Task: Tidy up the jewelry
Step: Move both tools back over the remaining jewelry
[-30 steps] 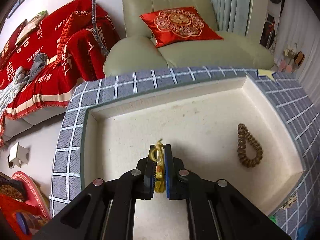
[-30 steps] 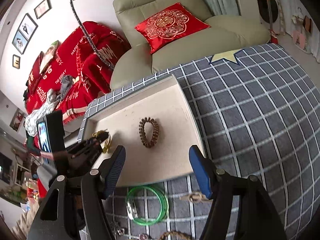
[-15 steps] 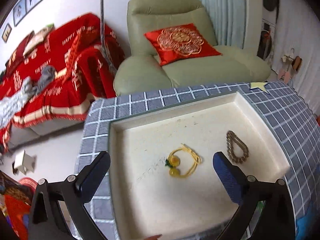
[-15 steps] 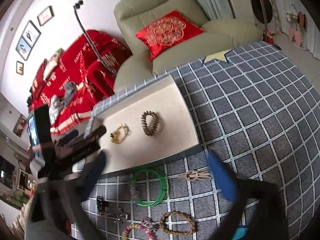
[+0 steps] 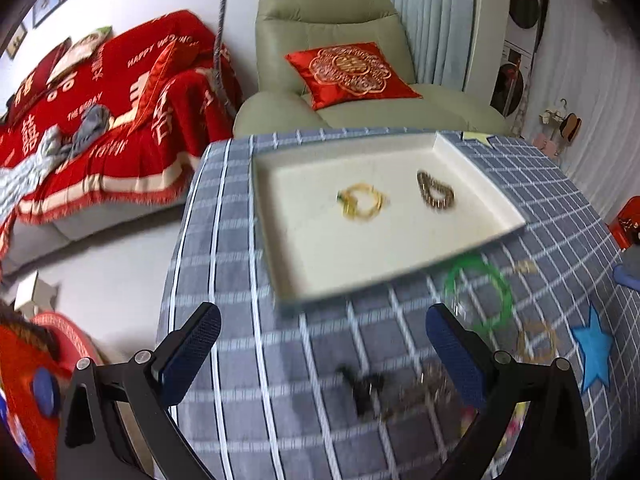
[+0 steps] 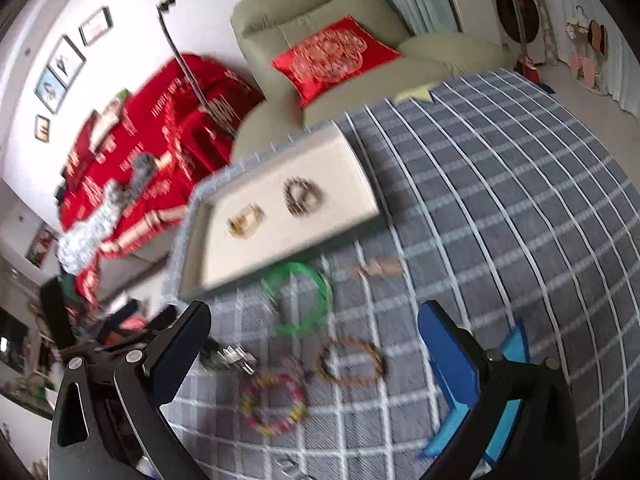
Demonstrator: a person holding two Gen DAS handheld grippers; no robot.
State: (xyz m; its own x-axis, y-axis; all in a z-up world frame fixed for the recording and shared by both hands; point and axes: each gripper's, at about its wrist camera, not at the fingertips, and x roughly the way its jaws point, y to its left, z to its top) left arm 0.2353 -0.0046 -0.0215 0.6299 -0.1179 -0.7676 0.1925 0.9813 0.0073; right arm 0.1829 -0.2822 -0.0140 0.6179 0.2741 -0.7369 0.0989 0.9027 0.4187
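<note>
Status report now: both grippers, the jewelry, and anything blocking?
Left gripper and right gripper open, empty. Yellow bracelet, brown beads in tray. Green bangle waiting, unobstructed.

Two bright, evenly lit indoor fisheye views with soft daylight and faint shadows. Straight lines bow strongly toward dark, vignetted corners. Motion blur smears the jewelry on the checked cloth (image 5: 304, 352) and the tray (image 6: 360, 184); the right wrist view is blurrier overall.

It looks like a home living room: a pale green recliner (image 5: 340, 64) with a red embroidered cushion (image 5: 348, 72), a sofa under a red blanket (image 5: 108, 112), framed pictures (image 6: 64, 68) on the wall, and probably curtains (image 5: 424, 20) behind.
</note>
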